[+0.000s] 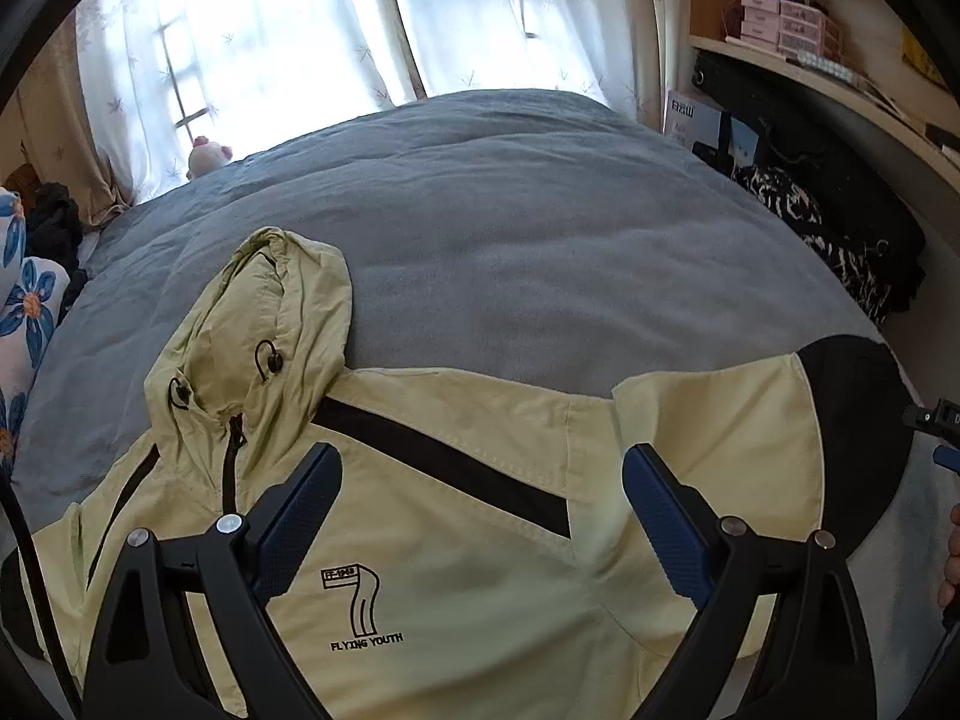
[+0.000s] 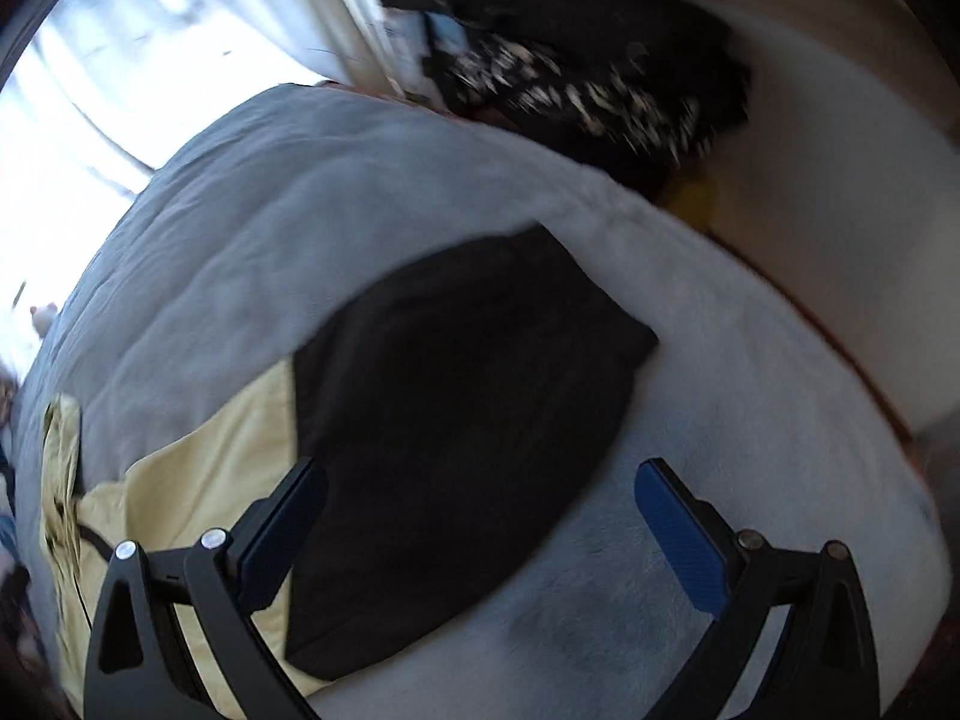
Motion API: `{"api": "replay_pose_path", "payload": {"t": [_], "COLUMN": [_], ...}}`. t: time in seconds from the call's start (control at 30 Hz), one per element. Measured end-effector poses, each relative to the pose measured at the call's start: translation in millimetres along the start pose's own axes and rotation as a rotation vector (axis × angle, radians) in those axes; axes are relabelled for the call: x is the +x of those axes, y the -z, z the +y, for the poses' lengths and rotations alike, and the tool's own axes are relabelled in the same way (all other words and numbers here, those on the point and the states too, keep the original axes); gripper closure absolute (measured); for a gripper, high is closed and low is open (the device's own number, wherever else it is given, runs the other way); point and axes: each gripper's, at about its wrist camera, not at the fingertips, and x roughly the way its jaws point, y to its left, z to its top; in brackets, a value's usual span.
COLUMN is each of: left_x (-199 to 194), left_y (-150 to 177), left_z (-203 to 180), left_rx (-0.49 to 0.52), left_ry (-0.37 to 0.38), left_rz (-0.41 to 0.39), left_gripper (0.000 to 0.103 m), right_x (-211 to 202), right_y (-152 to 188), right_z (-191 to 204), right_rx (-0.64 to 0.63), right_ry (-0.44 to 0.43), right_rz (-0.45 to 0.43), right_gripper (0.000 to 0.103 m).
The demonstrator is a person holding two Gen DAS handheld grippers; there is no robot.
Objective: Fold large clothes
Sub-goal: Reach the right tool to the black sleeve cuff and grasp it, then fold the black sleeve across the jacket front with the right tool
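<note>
Your left gripper (image 1: 480,474) and right gripper (image 2: 480,489) are both spread wide above the jacket (image 1: 456,540), gripping nothing.

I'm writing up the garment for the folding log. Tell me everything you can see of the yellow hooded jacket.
The jacket is pale yellow, thin woven cloth by its look, lying front-up and spread on the grey bedcover. Its hood lies flat with two black drawcord toggles. A black zip runs down from the collar, and black stripes cross the chest. The chest print is a large 7 above "FLYING YOUTH". One sleeve ends in a black section. Both the left gripper and the right gripper hover open above it, gripping nothing.
</note>
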Motion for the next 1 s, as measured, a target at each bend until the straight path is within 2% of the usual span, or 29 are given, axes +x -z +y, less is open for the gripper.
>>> {"api": "replay_pose_path", "payload": {"t": [0.13, 0.23, 0.27, 0.3, 0.33, 0.37, 0.4, 0.43, 0.47, 0.53, 0.7, 0.87, 0.97, 1.0], "left_x": [15.9, 22.3, 23.4, 22.2, 20.4, 17.8, 15.0, 12.2, 9.1, 1.3, -31.0, -66.8, -87.6, -93.0], "left_y": [12.1, 15.1, 16.7, 17.2, 17.8, 18.3, 18.9, 19.0, 19.6, 21.2, 27.0, 40.5, 55.0, 59.2], "left_z": [-9.6, -12.2, -12.4, -12.5, -12.1, -11.1, -9.7, -8.3, -6.2, 1.9, 35.5, 86.2, 116.3, 124.9], "left_rx": [0.007, 0.008, 0.009, 0.013, 0.018, 0.024, 0.032, 0.04, 0.048, 0.046, 0.01, -0.069, -0.092, -0.099], "left_ry": [-0.045, -0.037, -0.043, -0.048, -0.05, -0.047, -0.047, -0.053, -0.053, -0.04, -0.044, -0.019, -0.05, -0.063], "left_rz": [0.019, 0.035, 0.033, 0.028, 0.02, 0.013, 0.009, 0.009, 0.008, 0.007, -0.013, 0.009, -0.01, -0.016], "left_gripper": [0.009, 0.009, 0.009, 0.011, 0.017, 0.022, 0.03, 0.038, 0.043, 0.048, 0.048, 0.047, 0.046, 0.043], "right_x": [35.8, 43.8, 44.7, 45.6, 47.0, 47.8, 47.6, 43.0, 39.6, 26.7, -36.0, -118.6, -157.4, -161.5], "right_y": [-0.7, 0.3, -0.3, -0.7, -1.4, -2.9, -5.7, -3.0, -4.1, -3.9, 3.7, 35.7, 71.5, 78.0], "right_z": [-25.7, -23.3, -19.2, -15.6, -11.4, -6.9, -4.6, -4.5, -3.3, 0.1, 36.5, 114.6, 162.2, 173.4], "right_rx": [0.138, 0.137, 0.118, 0.101, 0.082, 0.066, 0.059, 0.057, 0.064, 0.063, -0.016, -0.217, -0.342, -0.369], "right_ry": [-0.045, -0.041, -0.03, -0.016, 0.0, 0.003, -0.001, -0.007, -0.042, -0.042, -0.117, -0.297, -0.41, -0.435], "right_rz": [0.069, 0.045, 0.034, 0.028, 0.028, 0.028, 0.026, 0.024, 0.025, -0.012, -0.158, -0.238, -0.243, -0.238], "right_gripper": [0.001, 0.002, 0.009, 0.026, 0.034, 0.048, 0.068, 0.081, 0.097, 0.097, 0.098, 0.098, 0.098, 0.098]}}
